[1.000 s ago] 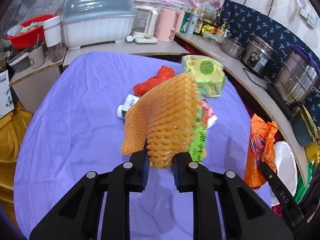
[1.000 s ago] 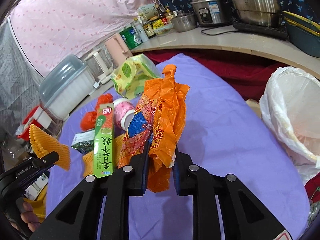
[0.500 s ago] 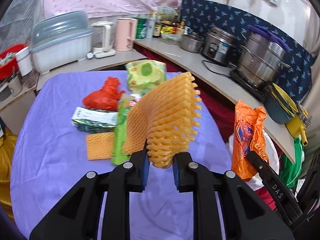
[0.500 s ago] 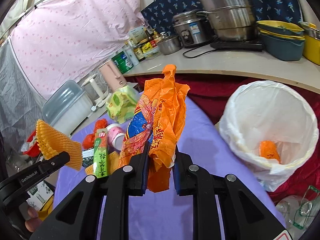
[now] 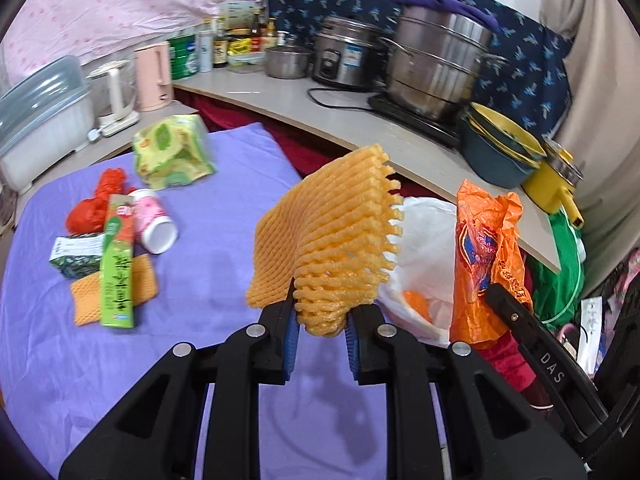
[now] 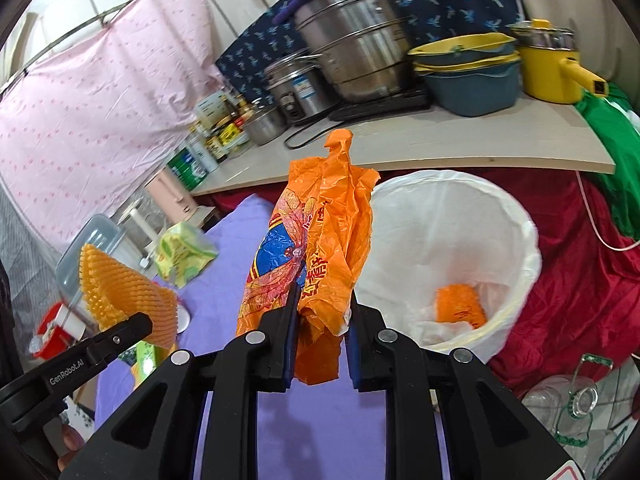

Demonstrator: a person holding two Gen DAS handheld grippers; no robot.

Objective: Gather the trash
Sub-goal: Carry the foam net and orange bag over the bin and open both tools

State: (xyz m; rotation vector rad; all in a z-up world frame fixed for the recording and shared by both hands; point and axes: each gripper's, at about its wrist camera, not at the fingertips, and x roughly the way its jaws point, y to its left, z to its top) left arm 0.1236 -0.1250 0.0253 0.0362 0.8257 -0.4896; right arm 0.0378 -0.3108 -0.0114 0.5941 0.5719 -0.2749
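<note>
My left gripper (image 5: 320, 316) is shut on an orange foam fruit net (image 5: 332, 236), held up over the right edge of the purple table (image 5: 208, 272). My right gripper (image 6: 322, 312) is shut on a crumpled orange plastic bag (image 6: 316, 248), just left of a white-lined trash bin (image 6: 452, 240) that holds an orange scrap (image 6: 458, 306). The left wrist view shows the bag (image 5: 486, 256) and the bin liner (image 5: 424, 248) behind the net. On the table lie a green box (image 5: 117, 268), a pink bottle (image 5: 154, 220), a red bag (image 5: 96, 204), a green packet (image 5: 174, 152) and a flat foam net (image 5: 90, 298).
A counter (image 6: 460, 140) behind the bin carries steel pots (image 6: 352, 40), stacked basins (image 6: 468, 76) and a yellow pot (image 6: 554, 66). Red cloth (image 6: 576, 280) surrounds the bin; clear plastic bottles (image 6: 572, 404) lie on the floor. A kettle (image 5: 154, 76) and dish box (image 5: 36, 108) stand beyond the table.
Both grippers have swung right, away from the table's middle, carrying the foam net and the orange bag. The bin has come fully into the right wrist view and now appears behind the net.
</note>
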